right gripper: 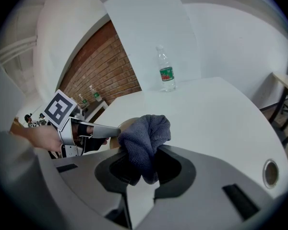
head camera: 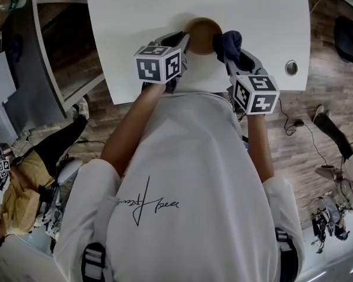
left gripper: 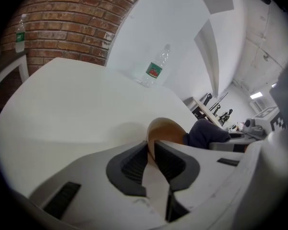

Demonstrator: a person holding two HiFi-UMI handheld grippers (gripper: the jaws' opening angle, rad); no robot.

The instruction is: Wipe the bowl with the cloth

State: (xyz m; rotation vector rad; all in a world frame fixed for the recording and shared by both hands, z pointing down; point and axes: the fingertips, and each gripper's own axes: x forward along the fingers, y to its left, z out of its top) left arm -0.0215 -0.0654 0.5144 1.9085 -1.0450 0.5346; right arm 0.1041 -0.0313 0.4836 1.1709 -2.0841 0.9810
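Note:
A small tan wooden bowl (head camera: pixel 202 34) is held tilted over the white table (head camera: pixel 135 16). My left gripper (head camera: pixel 183 42) is shut on its near rim; in the left gripper view the bowl (left gripper: pixel 167 134) stands on edge between the jaws of the left gripper (left gripper: pixel 151 153). My right gripper (head camera: pixel 230 56) is shut on a bunched dark blue cloth (head camera: pixel 227 42) that touches the bowl's right side. The right gripper view shows the cloth (right gripper: pixel 145 140) hanging from the right gripper (right gripper: pixel 143 169), with the bowl (right gripper: pixel 122 127) mostly hidden behind it and the left gripper (right gripper: pixel 116 132) pointing in from the left.
A clear water bottle (left gripper: pixel 154 69) with a green label stands at the table's far side, the same bottle (right gripper: pixel 166 71) seen from the right. A round cable hole (head camera: pixel 291 67) sits near the table's right edge. A person (head camera: pixel 23 175) sits on the floor at the left.

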